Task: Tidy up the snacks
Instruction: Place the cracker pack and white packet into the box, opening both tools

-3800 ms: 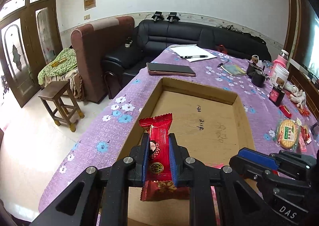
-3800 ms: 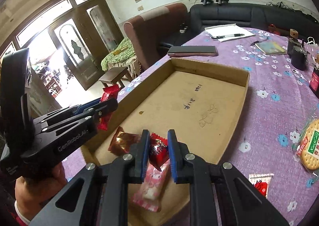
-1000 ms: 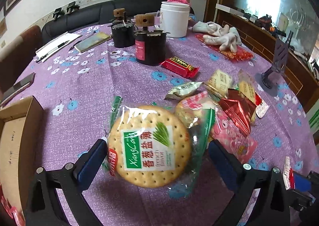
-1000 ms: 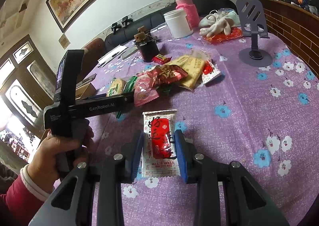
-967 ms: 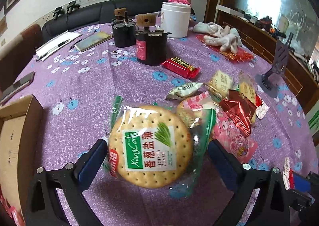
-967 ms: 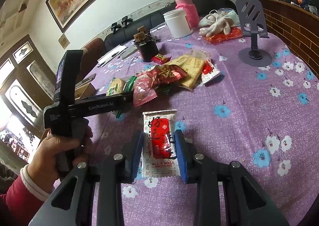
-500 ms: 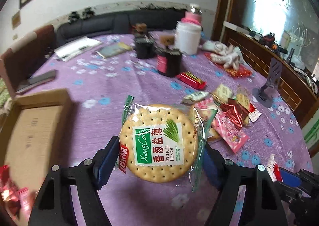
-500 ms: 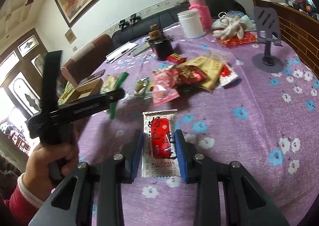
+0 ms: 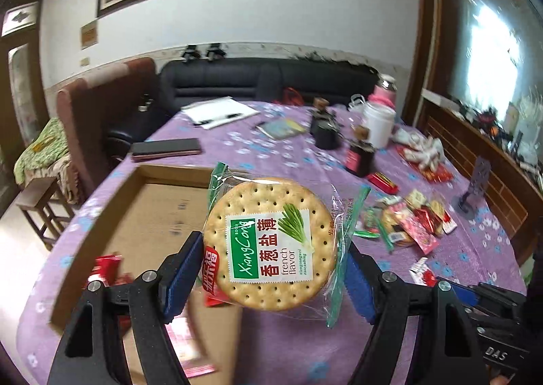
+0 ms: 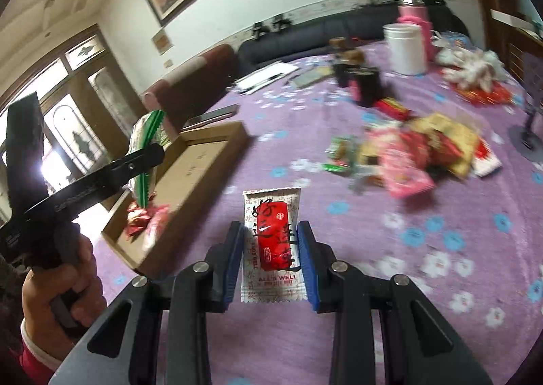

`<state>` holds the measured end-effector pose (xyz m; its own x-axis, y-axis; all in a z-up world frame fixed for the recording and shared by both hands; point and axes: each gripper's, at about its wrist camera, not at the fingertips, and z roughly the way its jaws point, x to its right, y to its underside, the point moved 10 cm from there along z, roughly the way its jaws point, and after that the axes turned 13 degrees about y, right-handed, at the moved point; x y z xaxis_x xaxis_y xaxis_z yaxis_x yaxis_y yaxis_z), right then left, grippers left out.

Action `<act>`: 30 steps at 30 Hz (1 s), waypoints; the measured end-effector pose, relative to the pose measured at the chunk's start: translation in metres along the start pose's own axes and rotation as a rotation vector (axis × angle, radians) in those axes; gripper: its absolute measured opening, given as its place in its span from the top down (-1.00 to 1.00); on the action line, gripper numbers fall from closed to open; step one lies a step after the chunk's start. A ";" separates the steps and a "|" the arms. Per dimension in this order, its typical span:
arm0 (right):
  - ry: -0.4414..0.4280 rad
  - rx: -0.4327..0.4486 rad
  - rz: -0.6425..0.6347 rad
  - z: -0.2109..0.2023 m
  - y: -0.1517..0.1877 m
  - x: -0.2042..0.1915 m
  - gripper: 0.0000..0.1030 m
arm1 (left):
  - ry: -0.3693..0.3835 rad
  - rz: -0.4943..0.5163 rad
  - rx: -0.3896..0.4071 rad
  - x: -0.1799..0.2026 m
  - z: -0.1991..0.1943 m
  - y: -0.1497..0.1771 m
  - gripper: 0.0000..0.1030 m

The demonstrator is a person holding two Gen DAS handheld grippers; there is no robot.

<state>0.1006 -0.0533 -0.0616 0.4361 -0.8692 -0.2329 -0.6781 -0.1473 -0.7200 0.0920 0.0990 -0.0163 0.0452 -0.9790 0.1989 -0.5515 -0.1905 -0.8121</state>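
Note:
My left gripper [image 9: 271, 269] is shut on a big round cracker pack [image 9: 271, 242] with a green label, held in the air over the near right edge of the cardboard tray [image 9: 159, 174]. Several red and pink snack packets [image 9: 108, 273] lie in the tray's near end. In the right wrist view my right gripper [image 10: 271, 256] is shut on a white packet with a red label [image 10: 271, 242], lifted above the purple cloth. To its left the left gripper [image 10: 112, 171] carries the cracker pack [image 10: 149, 137] over the tray [image 10: 210, 137].
A pile of loose snacks [image 10: 414, 150] lies on the purple flowered tablecloth [image 9: 285, 154] at the right. Dark jars [image 9: 359, 154], a white tub [image 9: 380, 127], a phone [image 9: 166, 147], papers and a phone stand [image 9: 475, 188] stand farther back. A sofa lies beyond.
The left gripper closed on the cracker pack, lifted it off the cloth and swung it left over the tray. The right gripper lifted its white packet and moved toward the tray too.

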 end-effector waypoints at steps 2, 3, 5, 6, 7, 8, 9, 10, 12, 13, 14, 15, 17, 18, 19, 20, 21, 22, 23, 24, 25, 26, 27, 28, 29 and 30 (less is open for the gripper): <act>-0.022 0.001 -0.033 0.004 -0.005 -0.021 0.39 | -0.030 -0.015 0.020 -0.019 -0.014 -0.002 -0.56; -0.032 0.001 -0.045 0.006 -0.007 -0.029 0.39 | -0.041 -0.024 0.030 -0.026 -0.020 -0.002 -0.56; -0.055 0.000 -0.074 0.010 -0.012 -0.050 0.39 | -0.069 -0.045 0.046 -0.045 -0.031 -0.003 -0.56; -0.062 -0.001 -0.084 0.011 -0.012 -0.058 0.39 | -0.081 -0.051 0.050 -0.052 -0.035 -0.003 -0.56; -0.074 -0.005 -0.095 0.014 -0.013 -0.068 0.39 | -0.092 -0.058 0.056 -0.060 -0.039 -0.002 -0.56; -0.083 -0.008 -0.106 0.016 -0.014 -0.077 0.39 | -0.101 -0.070 0.062 -0.068 -0.043 -0.002 -0.56; -0.089 -0.011 -0.118 0.019 -0.015 -0.085 0.39 | -0.108 -0.081 0.065 -0.076 -0.047 -0.001 -0.56; -0.095 -0.015 -0.128 0.022 -0.016 -0.092 0.39 | -0.115 -0.090 0.067 -0.083 -0.050 0.000 -0.56; -0.108 -0.023 -0.147 0.027 -0.017 -0.107 0.39 | -0.133 -0.109 0.073 -0.097 -0.055 0.003 -0.56; -0.115 -0.027 -0.161 0.030 -0.017 -0.116 0.39 | -0.139 -0.117 0.075 -0.103 -0.057 0.004 -0.56; -0.120 -0.030 -0.169 0.031 -0.017 -0.121 0.39 | -0.144 -0.127 0.076 -0.109 -0.059 0.006 -0.56; -0.125 -0.033 -0.178 0.032 -0.017 -0.127 0.39 | -0.149 -0.138 0.080 -0.115 -0.061 0.007 -0.56; -0.133 -0.038 -0.196 0.035 -0.018 -0.138 0.39 | -0.156 -0.153 0.086 -0.123 -0.065 0.009 -0.56; -0.136 -0.039 -0.201 0.035 -0.018 -0.141 0.39 | -0.158 -0.158 0.087 -0.125 -0.066 0.010 -0.56; -0.139 -0.039 -0.208 0.037 -0.019 -0.146 0.39 | -0.159 -0.162 0.088 -0.127 -0.067 0.011 -0.56; -0.141 -0.040 -0.211 0.039 -0.020 -0.149 0.39 | -0.158 -0.166 0.088 -0.130 -0.067 0.012 -0.56; -0.145 -0.043 -0.214 0.041 -0.020 -0.153 0.39 | -0.158 -0.169 0.089 -0.132 -0.067 0.012 -0.56; -0.146 -0.044 -0.216 0.042 -0.021 -0.155 0.39 | -0.158 -0.172 0.089 -0.133 -0.067 0.012 -0.56; -0.146 -0.044 -0.220 0.044 -0.021 -0.157 0.39 | -0.157 -0.174 0.089 -0.134 -0.067 0.013 -0.56; -0.146 -0.045 -0.224 0.044 -0.022 -0.159 0.39 | -0.157 -0.176 0.088 -0.136 -0.067 0.013 -0.56; -0.147 -0.046 -0.226 0.045 -0.022 -0.161 0.39 | -0.156 -0.179 0.085 -0.137 -0.066 0.014 -0.56; -0.149 -0.045 -0.228 0.046 -0.023 -0.164 0.39 | -0.155 -0.183 0.084 -0.138 -0.065 0.015 -0.56; -0.150 -0.043 -0.229 0.047 -0.024 -0.165 0.39 | -0.154 -0.185 0.082 -0.140 -0.065 0.016 -0.56; -0.150 -0.043 -0.229 0.048 -0.025 -0.167 0.39 | -0.153 -0.185 0.079 -0.141 -0.063 0.017 -0.56; -0.150 -0.042 -0.227 0.048 -0.026 -0.168 0.39 | -0.152 -0.185 0.076 -0.141 -0.061 0.018 -0.56; -0.151 -0.042 -0.225 0.049 -0.026 -0.168 0.39 | -0.152 -0.186 0.072 -0.142 -0.060 0.019 -0.56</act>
<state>0.0739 0.1196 -0.0357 0.6593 -0.7331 -0.1672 -0.5770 -0.3506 -0.7377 0.0252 0.2387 -0.0269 0.2677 -0.9255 0.2681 -0.4612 -0.3674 -0.8077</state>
